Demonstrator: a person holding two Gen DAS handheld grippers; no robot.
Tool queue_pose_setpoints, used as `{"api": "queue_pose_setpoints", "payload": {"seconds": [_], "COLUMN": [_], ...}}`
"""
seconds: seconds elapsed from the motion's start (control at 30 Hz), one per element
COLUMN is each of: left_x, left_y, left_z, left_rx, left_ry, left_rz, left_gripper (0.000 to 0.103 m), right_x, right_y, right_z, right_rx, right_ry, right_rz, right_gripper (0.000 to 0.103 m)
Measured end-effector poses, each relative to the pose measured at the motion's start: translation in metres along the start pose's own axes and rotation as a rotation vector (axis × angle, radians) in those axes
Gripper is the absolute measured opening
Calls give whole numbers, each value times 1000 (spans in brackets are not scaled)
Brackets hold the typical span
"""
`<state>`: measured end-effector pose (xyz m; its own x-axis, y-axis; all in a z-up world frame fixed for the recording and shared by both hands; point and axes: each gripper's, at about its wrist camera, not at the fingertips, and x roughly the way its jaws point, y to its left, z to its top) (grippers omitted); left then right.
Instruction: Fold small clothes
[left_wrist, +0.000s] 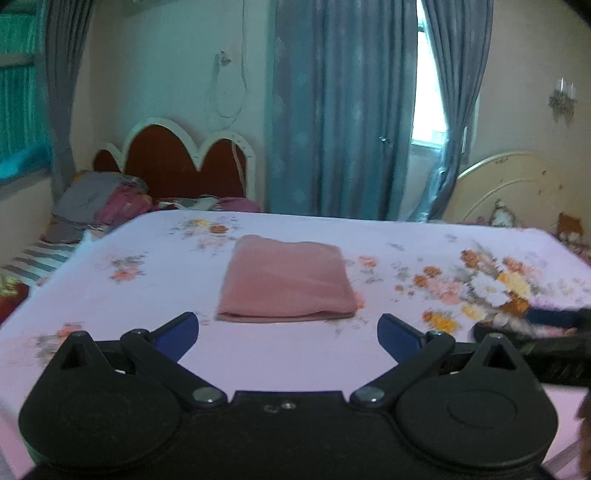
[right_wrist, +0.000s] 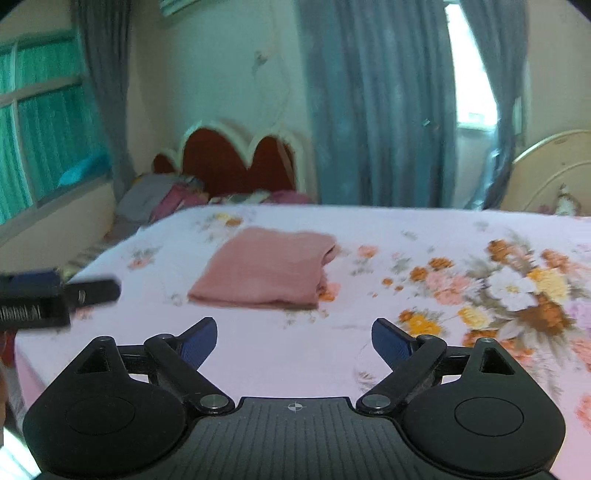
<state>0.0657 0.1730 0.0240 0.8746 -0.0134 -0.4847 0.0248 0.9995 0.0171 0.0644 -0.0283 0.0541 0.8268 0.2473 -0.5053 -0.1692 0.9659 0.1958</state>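
Note:
A pink garment (left_wrist: 286, 282) lies folded into a neat rectangle on the floral sheet (left_wrist: 147, 354), its folded edge toward me. My left gripper (left_wrist: 288, 325) hangs above the sheet just short of that edge, open, with nothing between its blue pads (left_wrist: 177, 332). In the right wrist view the same garment (right_wrist: 264, 269) sits ahead and a little left. My right gripper (right_wrist: 293, 332) is open too and holds nothing. Each gripper shows at the side of the other's view: the right one (left_wrist: 535, 332) and the left one (right_wrist: 55, 295).
The bed with the pink floral sheet (right_wrist: 480, 332) fills the foreground. Behind it stand a red scalloped headboard (left_wrist: 184, 162), a pile of bedding (left_wrist: 96, 203), blue-grey curtains (left_wrist: 340, 110) and a cream headboard (left_wrist: 509, 184) at the right.

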Motion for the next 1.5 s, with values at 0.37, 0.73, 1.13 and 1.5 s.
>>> {"api": "queue_pose_setpoints", "payload": {"seconds": [0.37, 0.73, 1.13, 1.5], "left_x": [-35, -52, -53, -57], "left_y": [12, 19, 22, 24], "left_z": [-10, -5, -2, -3], "left_rx": [-45, -56, -61, -68], "left_ry": [12, -38, -49, -45], "left_rz": [73, 88, 89, 88], "left_gripper": [103, 103, 103, 103], "right_x": [-51, -64, -63, -63], "right_y": [22, 25, 19, 19], "right_z": [0, -4, -5, -7], "right_rx": [-9, -25, -16, -7], "right_ry": [-122, -158, -152, -149], "right_rz": [-95, -86, -75, -66], "right_gripper": [103, 103, 103, 103]}}
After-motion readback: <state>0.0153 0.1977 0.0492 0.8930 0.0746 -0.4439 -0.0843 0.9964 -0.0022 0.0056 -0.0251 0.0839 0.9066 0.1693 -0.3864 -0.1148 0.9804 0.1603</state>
